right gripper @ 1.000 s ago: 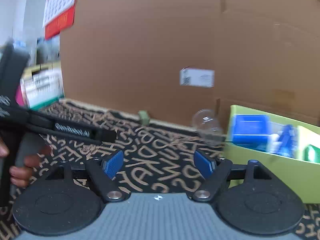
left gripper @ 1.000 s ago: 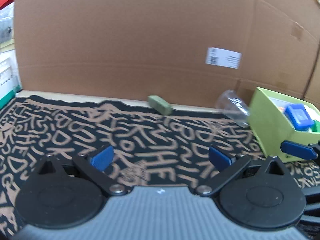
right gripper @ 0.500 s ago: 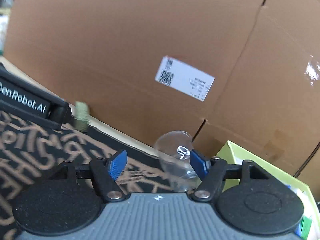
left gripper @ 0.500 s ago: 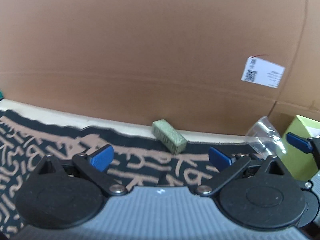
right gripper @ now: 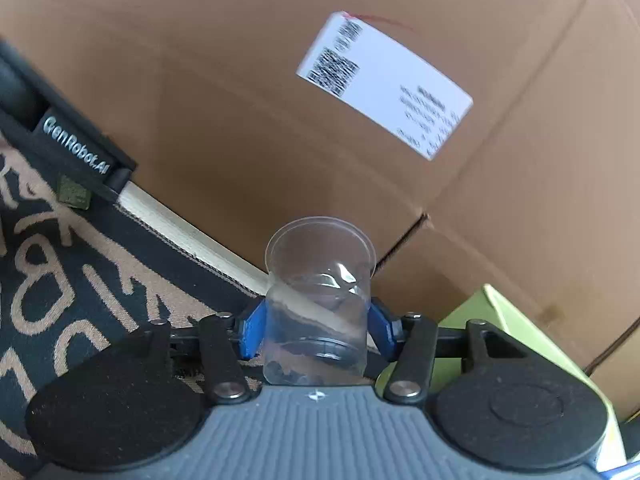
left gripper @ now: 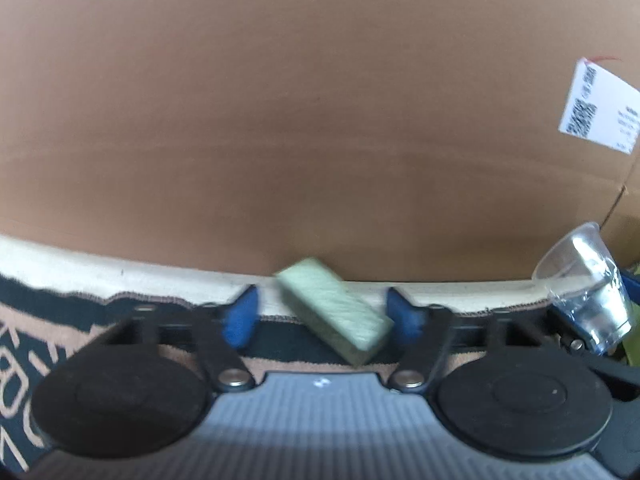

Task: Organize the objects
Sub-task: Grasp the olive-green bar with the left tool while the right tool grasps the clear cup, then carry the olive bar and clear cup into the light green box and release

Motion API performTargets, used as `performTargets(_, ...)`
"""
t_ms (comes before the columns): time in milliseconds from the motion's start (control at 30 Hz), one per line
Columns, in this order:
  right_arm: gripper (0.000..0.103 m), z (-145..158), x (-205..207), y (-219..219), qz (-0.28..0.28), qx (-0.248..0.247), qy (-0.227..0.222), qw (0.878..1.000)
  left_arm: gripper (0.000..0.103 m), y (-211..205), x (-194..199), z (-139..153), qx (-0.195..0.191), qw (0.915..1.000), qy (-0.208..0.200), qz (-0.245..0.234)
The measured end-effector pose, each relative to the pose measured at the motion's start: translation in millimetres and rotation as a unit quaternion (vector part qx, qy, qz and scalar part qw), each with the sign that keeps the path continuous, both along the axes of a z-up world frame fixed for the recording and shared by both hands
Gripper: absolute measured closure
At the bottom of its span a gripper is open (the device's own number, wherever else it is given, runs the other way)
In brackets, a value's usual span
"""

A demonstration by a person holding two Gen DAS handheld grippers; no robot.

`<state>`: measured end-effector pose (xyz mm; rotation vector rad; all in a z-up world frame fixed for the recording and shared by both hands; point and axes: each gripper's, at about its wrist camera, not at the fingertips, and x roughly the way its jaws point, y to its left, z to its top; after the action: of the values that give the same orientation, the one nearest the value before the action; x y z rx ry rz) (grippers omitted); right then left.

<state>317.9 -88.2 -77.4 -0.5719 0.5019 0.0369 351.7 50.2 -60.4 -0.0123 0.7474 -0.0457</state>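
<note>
Right gripper (right gripper: 316, 330) jaws just closing, both pads apparently against clear cup (right gripper: 318, 300), upright beside green bin (right gripper: 532, 344). Cup thin, crushable: squeeze low, gently. Left gripper (left gripper: 320, 314) closing around green block (left gripper: 336, 316) (light, rigid), pads seemingly not yet touching.

The left gripper (left gripper: 322, 312) tips down, its jaws just closing, the block (left gripper: 336, 314) between them; the right pad is at its corner, the left pad stands clear. The right gripper (right gripper: 316, 326) tilts less steeply, jaws closing too, both pads against the cup (right gripper: 318, 300) between them.
</note>
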Motion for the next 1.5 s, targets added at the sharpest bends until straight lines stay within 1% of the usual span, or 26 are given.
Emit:
performTargets(33,0.047,2.8,-1.0,-2.5,0.002,0.013,0.005,1.0,0.046,0.1,-1.4,0.8,-0.001,1.0,0.003,-0.005)
performTargets(67,0.047,6.3,-3.3,-5.4,0.005,0.03,0.011,0.999,0.056,1.0,-3.8,1.6,-0.006,0.9999,0.005,-0.012)
performTargets(100,0.047,10.4,-6.6,-8.5,0.008,0.05,0.017,0.999,0.059,1.7,-7.6,3.0,-0.008,0.9998,0.005,-0.02)
performTargets(167,0.049,19.8,-16.8,-15.6,0.018,0.096,0.03,0.995,0.08,3.3,-18.9,6.5,-0.011,0.9992,0.006,-0.038)
performTargets(233,0.05,28.6,-31.7,-23.5,0.035,0.143,0.045,0.988,0.08,4.3,-36.2,9.7,-0.009,0.9981,0.006,-0.061)
performTargets(300,0.05,34.4,-49.9,-30.6,0.05,0.172,0.057,0.982,0.081,5.4,-58.8,11.3,-0.004,0.9965,0.004,-0.083)
performTargets(400,0.05,37.6,-82.5,-40.4,0.068,0.19,0.065,0.977,0.08,7.9,-95.3,11.8,0.001,0.9933,0.002,-0.115)
performTargets(500,0.049,36.8,-116.2,-49.1,0.08,0.205,0.082,0.972,0.079,11.1,-124.1,11.6,-0.014,0.9902,0.012,-0.138)
performTargets(533,0.047,35.9,-127.6,-53.9,0.081,0.212,0.089,0.97,0.076,11.2,-131.5,12.1,-0.014,0.9895,0.012,-0.143)
performTargets(567,0.047,34.0,-138.5,-55.1,0.083,0.217,0.093,0.968,0.066,9.3,-132.8,14.3,-0.01,0.9893,0.01,-0.145)
performTargets(633,0.043,35.1,-144.4,-52.4,0.089,0.223,0.098,0.966,0.052,7.1,-137.2,15.8,0.007,0.9902,-0.002,-0.139)
performTargets(733,0.041,28.1,-139.1,-48.0,0.089,0.221,0.099,0.966,0.051,2.0,-139.5,17.7,0.017,0.9905,-0.001,-0.136)
performTargets(800,0.038,31.8,-147.9,-50.1,0.084,0.222,0.096,0.967,0.051,-2.5,-131.5,16.8,0.028,0.9903,-0.001,-0.136)
performTargets(867,0.035,31.0,-145.7,-49.4,0.084,0.228,0.091,0.966,0.054,-6.5,-125.6,13.9,0.042,0.9905,0.0,-0.131)
performTargets(933,0.035,32.2,-144.6,-49.4,0.082,0.231,0.085,0.966,0.054,-8.1,-118.3,10.2,0.036,0.9917,0.014,-0.123)
performTargets(1000,0.036,32.7,-143.6,-50.3,0.081,0.236,0.082,0.965,0.054,-10.5,-114.9,6.4,0.04,0.9921,0.017,-0.118)
performTargets(1033,0.04,31.8,-142.5,-49.8,0.082,0.237,0.084,0.964,0.054,-11.9,-115.6,5.6,0.046,0.9919,0.013,-0.117)
performTargets(1067,0.045,30.2,-141.5,-49.5,0.082,0.238,0.087,0.964,0.061,-13.0,-116.6,5.8,0.048,0.9916,0.012,-0.119)
performTargets(1100,0.046,28.2,-140.9,-49.5,0.081,0.239,0.091,0.963,0.068,-13.6,-117.9,6.5,0.044,0.9912,0.014,-0.124)
performTargets(1133,0.046,27.2,-141.9,-50.0,0.081,0.242,0.089,0.963,0.079,-14.1,-119.2,7.5,0.039,0.9907,0.018,-0.129)
performTargets(1167,0.048,27.2,-143.7,-50.5,0.081,0.244,0.087,0.963,0.08,-15.4,-121.3,9.1,0.039,0.9905,0.02,-0.13)
performTargets(1233,0.048,29.2,-149.1,-52.6,0.09,0.254,0.09,0.959,0.081,-19.5,-126.0,12.2,0.04,0.9899,0.023,-0.134)
performTargets(1300,0.048,33.6,-157.4,-55.6,0.1,0.264,0.087,0.955,0.081,-25.1,-132.6,18.7,0.034,0.9895,0.021,-0.139)
performTargets(1367,0.048,41.5,-168.7,-60.2,0.109,0.27,0.075,0.954,0.081,-30.1,-139.8,29.3,0.018,0.9886,0.014,-0.149)
performTargets(1467,0.048,58.1,-188.0,-74.3,0.122,0.288,0.054,0.948,0.081,-42.8,-149.6,55.1,-0.007,0.9854,-0.008,-0.17)
performTargets(1500,0.048,64.5,-194.6,-80.8,0.12,0.291,0.04,0.948,0.081,-48.5,-152.2,65.2,-0.014,0.9838,-0.018,-0.178)
